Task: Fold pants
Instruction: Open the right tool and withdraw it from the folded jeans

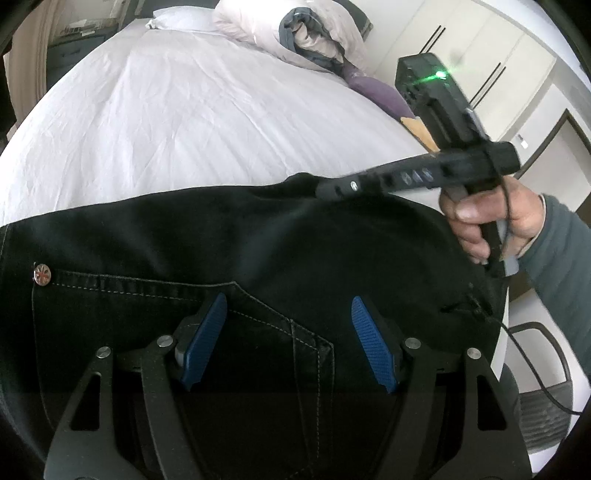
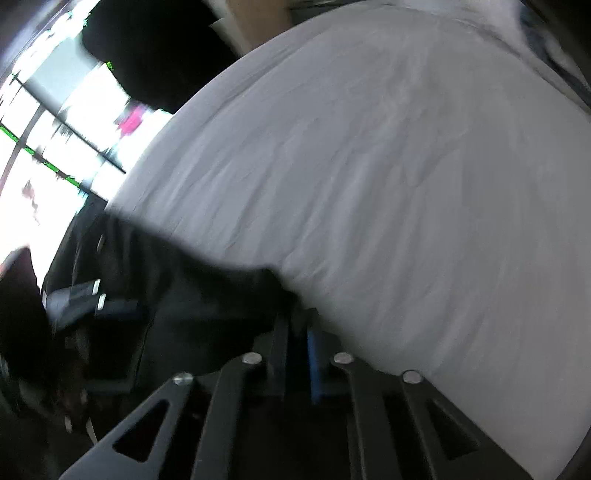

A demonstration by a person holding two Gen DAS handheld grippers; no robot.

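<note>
Black pants (image 1: 258,243) with pale stitching and a metal rivet lie across the near part of a white bed. My left gripper (image 1: 288,314) is open just above the back pocket, its blue pads (image 1: 207,332) spread wide and empty. My right gripper (image 1: 325,192) shows in the left wrist view, held in a hand at the pants' far right edge. In the blurred right wrist view the right gripper (image 2: 295,325) is shut on the edge of the pants (image 2: 184,280).
The white bed sheet (image 1: 184,110) spreads beyond the pants. A heap of bedding and pillows (image 1: 303,33) lies at the bed's far end. White wardrobe doors (image 1: 498,55) stand at the right. A chair (image 1: 543,387) stands at the bed's lower right.
</note>
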